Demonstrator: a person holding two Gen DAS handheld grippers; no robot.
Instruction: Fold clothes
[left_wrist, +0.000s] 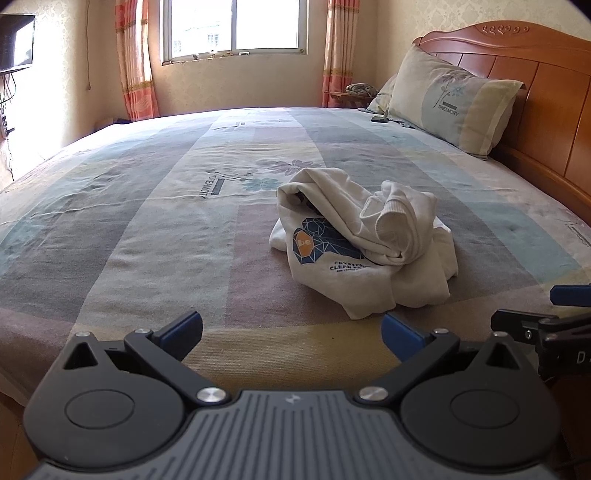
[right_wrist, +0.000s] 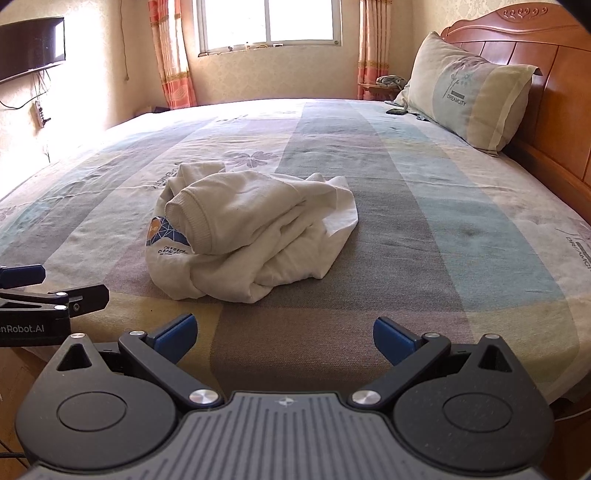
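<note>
While nothing has yet been picked up, both tools hang above the near edge of the bed (left_wrist: 147, 229), side by side and aimed toward the window. The left tool (left_wrist: 291, 330) has its blue-padded fingers spread wide apart with nothing between them, and the right tool (right_wrist: 284, 334) is spread and empty in the same way. The white sweatshirt (left_wrist: 364, 243) lies in a crumpled heap on the bedspread, ahead of both tools and apart from them, a ribbed cuff (right_wrist: 192, 225) flopped over the blue and orange chest print (left_wrist: 317, 243). It sits roughly in the middle of the mattress, probably so there is flat room on every side to spread it out. The folding looks not yet begun; the spread fingers suggest readiness to pinch two points of the cloth and pull it flat. A pillow (left_wrist: 454, 107) leans on the headboard, well clear of the work.
</note>
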